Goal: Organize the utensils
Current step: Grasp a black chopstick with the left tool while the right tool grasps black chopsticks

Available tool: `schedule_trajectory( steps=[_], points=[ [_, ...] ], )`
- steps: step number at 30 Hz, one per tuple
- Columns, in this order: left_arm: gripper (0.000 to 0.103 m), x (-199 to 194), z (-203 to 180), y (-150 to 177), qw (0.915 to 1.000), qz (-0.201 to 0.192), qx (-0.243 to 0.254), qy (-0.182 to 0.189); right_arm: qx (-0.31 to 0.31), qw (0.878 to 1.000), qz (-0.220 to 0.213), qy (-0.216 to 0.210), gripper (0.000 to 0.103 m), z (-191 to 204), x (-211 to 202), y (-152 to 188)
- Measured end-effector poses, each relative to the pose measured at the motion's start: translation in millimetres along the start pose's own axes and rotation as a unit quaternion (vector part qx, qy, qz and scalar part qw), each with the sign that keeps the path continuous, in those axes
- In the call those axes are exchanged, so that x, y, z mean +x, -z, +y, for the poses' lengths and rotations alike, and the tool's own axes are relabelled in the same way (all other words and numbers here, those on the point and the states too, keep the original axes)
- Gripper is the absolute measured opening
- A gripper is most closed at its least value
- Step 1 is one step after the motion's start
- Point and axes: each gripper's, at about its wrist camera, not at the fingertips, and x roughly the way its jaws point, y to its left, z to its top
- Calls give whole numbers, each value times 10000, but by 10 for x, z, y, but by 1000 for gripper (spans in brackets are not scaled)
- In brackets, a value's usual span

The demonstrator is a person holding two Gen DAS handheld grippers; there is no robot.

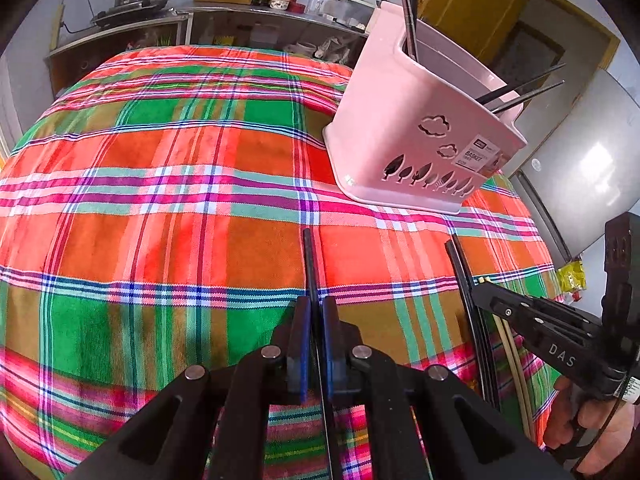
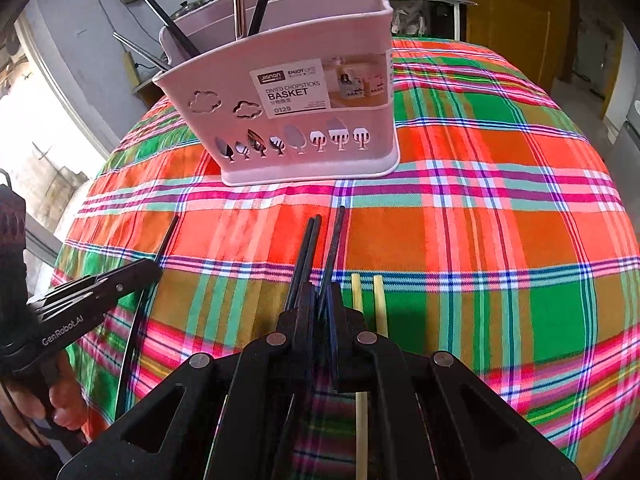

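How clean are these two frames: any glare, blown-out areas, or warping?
Left wrist view: strong fisheye bulge in the tablecloth, white glare on the fridge, sharp focus on the pink basket. Right wrist view: same bulge, window blown out at left, basket label readable.

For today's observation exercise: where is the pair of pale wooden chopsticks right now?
In the right wrist view, the pale wooden chopsticks lie flat on the plaid tablecloth, just right of the right claw and the black chopsticks.
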Motion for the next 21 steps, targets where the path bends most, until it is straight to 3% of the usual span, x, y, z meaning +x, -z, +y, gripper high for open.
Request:
schedule_trajectory(
  steps=[8, 13, 21],
  points=[
    [6, 76, -46, -146, 9994, 275, 183, -66, -85, 9995, 232, 192, 7, 65, 91, -122],
    [6, 101, -87, -167, 9991, 252, 292, -165, -260, 9986, 321, 336, 7, 109, 122, -152],
    [6, 113, -183, -176, 9978, 240, 486, -390, -171, 9992, 280, 224, 6, 146, 166, -169]
  ],
)
